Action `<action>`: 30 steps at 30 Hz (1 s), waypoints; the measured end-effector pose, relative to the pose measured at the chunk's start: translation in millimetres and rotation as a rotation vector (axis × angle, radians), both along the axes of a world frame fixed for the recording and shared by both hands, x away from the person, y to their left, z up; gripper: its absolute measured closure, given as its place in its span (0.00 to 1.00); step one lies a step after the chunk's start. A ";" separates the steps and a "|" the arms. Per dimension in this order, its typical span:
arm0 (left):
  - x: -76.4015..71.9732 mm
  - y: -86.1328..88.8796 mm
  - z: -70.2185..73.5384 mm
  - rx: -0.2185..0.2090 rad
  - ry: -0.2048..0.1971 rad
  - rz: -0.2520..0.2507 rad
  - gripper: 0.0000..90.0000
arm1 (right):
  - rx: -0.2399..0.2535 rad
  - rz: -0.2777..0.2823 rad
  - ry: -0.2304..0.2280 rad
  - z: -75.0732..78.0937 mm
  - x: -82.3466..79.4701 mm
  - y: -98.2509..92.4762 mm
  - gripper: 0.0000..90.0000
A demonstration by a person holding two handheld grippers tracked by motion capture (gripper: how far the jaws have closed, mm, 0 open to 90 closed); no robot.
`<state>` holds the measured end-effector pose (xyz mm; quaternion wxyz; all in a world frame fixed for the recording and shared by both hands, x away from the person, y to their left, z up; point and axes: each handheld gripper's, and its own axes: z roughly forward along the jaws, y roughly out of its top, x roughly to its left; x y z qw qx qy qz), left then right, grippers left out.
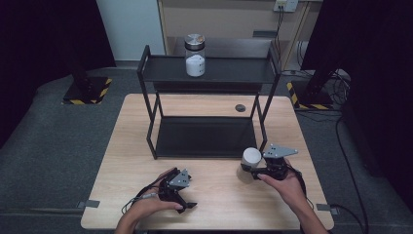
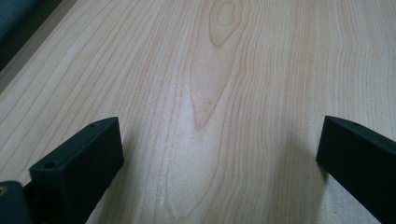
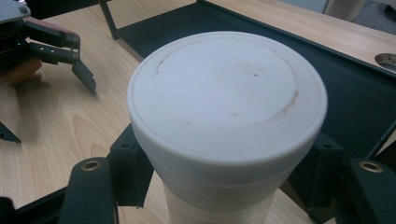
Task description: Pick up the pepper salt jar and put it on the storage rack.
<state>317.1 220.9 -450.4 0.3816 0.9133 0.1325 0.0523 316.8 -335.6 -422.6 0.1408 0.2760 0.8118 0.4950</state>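
A white round container with a flat lid (image 1: 252,157) stands on the wooden table (image 1: 214,195), in front of the rack's right leg. My right gripper (image 1: 253,169) is shut on it, the black jaws pressing both sides below the lid. In the right gripper view the container's lid (image 3: 226,93) looms close, with the right gripper (image 3: 226,179) clamped around its body. My left gripper (image 1: 186,202) rests low near the table's front edge. Its jaws stand wide apart with bare wood between them, so the left gripper (image 2: 222,137) is open.
A black two-tier metal rack (image 1: 209,70) stands at the back of the table. A glass jar with a metal lid and white contents (image 1: 195,56) sits on its top shelf. The lower shelf (image 1: 204,136) is bare. A dark round grommet (image 1: 240,107) lies behind it.
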 end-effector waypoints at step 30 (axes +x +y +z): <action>-1.0 0.0 0.1 0.001 0.001 0.006 0.00 | 0.061 0.169 -0.056 45.6 2.6 -36.9 0.40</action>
